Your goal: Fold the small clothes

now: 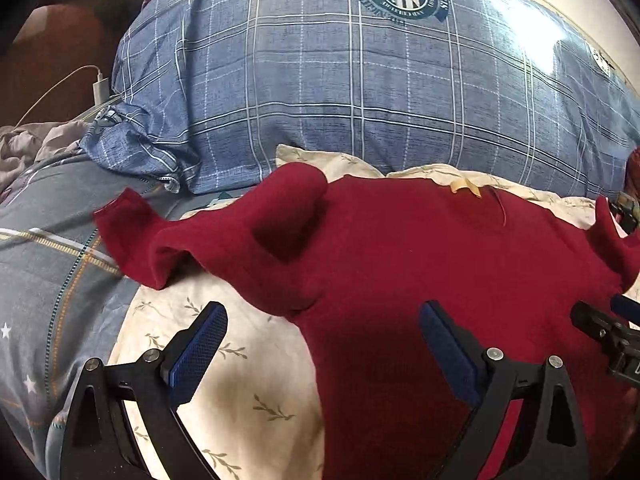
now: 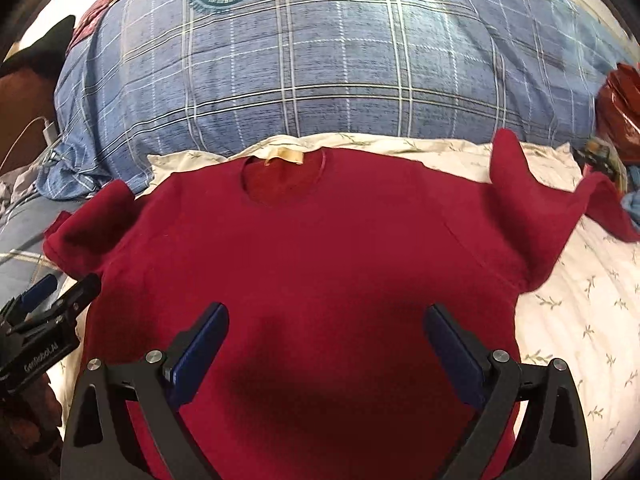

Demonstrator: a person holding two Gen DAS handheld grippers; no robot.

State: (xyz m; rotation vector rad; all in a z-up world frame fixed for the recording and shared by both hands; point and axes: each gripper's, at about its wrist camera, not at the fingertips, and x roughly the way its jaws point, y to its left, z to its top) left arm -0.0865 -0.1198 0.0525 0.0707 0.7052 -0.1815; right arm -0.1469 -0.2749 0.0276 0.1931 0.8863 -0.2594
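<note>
A small dark red sweater (image 2: 312,240) lies front up on a cream floral sheet (image 2: 580,320), collar and tan label (image 2: 286,156) at the far side. Its sleeves are bunched up at the left (image 1: 224,224) and right (image 2: 532,208). My left gripper (image 1: 322,320) is open and empty, hovering over the sweater's left edge (image 1: 400,280) below the left sleeve. My right gripper (image 2: 326,320) is open and empty above the sweater's lower middle. The left gripper also shows at the left edge of the right wrist view (image 2: 56,300).
A big blue plaid duvet (image 2: 320,72) bulges just behind the sweater. A grey starred cover (image 1: 44,280) lies to the left. A white charger and cable (image 1: 100,88) sit at the far left. Red and blue items (image 2: 624,92) lie at the right edge.
</note>
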